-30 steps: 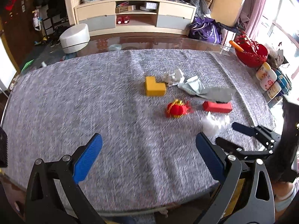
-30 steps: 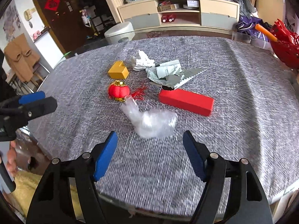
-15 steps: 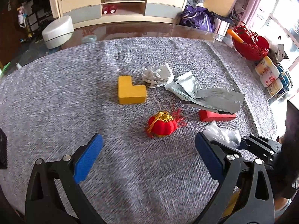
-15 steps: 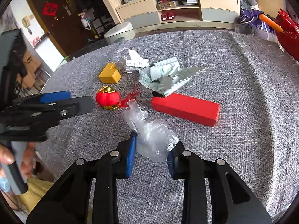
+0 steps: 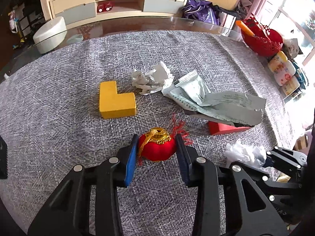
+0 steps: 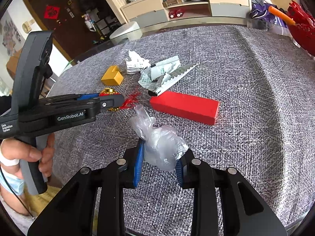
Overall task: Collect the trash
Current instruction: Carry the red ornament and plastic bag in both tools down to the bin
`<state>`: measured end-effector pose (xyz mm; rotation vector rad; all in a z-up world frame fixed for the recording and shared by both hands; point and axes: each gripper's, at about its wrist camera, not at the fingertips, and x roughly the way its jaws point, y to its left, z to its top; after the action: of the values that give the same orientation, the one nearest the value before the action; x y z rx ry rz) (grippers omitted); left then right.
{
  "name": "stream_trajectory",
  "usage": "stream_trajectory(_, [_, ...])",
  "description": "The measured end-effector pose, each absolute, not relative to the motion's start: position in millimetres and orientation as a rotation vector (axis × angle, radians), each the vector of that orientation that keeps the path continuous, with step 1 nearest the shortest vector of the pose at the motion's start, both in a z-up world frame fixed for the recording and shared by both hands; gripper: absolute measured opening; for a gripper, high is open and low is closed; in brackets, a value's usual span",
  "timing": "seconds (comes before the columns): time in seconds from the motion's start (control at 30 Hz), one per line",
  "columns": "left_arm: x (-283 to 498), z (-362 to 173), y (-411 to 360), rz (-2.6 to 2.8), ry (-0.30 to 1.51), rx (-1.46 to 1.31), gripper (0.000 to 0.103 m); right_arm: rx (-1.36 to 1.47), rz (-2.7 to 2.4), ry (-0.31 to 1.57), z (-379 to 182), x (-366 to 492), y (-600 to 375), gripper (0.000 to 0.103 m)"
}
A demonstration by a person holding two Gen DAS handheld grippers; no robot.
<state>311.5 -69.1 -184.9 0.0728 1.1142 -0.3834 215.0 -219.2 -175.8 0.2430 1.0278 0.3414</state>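
Note:
A red lantern ornament (image 5: 157, 147) with a gold cap sits on the grey tablecloth (image 5: 59, 137). My left gripper (image 5: 156, 144) straddles it; its jaws are closing and the blue pads touch both sides of the lantern. My right gripper (image 6: 159, 153) is shut on a crumpled clear plastic bag (image 6: 159, 145), seen at the lower right in the left wrist view as the bag (image 5: 244, 153). Farther back lie a crumpled white paper (image 5: 151, 77) and torn silver wrappers (image 5: 206, 100). In the right wrist view a hand holds the left gripper (image 6: 110, 100) at the left.
A yellow L-shaped block (image 5: 116, 102) lies left of the paper. A red block (image 6: 185, 107) lies half under the wrappers. A red basket (image 5: 261, 39) and small bottles (image 5: 283, 72) stand at the table's right edge. A white stool (image 5: 49, 33) and a cabinet stand beyond.
The left gripper came forward and down over the lantern, and its wide jaws narrowed onto it. The right gripper closed on the plastic bag and holds it.

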Motion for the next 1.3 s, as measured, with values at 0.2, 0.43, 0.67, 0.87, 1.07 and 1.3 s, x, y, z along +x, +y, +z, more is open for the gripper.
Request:
stream_trajectory(0.2, [293,-167,-61,-0.371,1.076,0.082,0.035,0.228,0.337,1.012,-163,203,-217,0.029])
stream_trajectory(0.43, [248,-128,-46,-0.379,1.003,0.049,0.035,0.199,0.312,0.955,-128,169,-218,0.029])
stream_trajectory(0.67, [183,-102,-35,-0.381,0.954,0.031,0.035,0.186,0.305,0.905,-100,133,-214,0.029])
stream_trajectory(0.87, [126,-99,-29,-0.390,0.945,0.023,0.035,0.165,0.316,0.890,-94,101,-206,0.029])
stream_trajectory(1.07, [78,-129,-25,-0.394,1.000,0.021,0.035,0.173,0.321,0.935,-117,72,-201,0.029])
stream_trajectory(1.3, [42,-178,-24,-0.401,1.092,0.003,0.035,0.169,0.318,1.017,-155,49,-191,0.029])
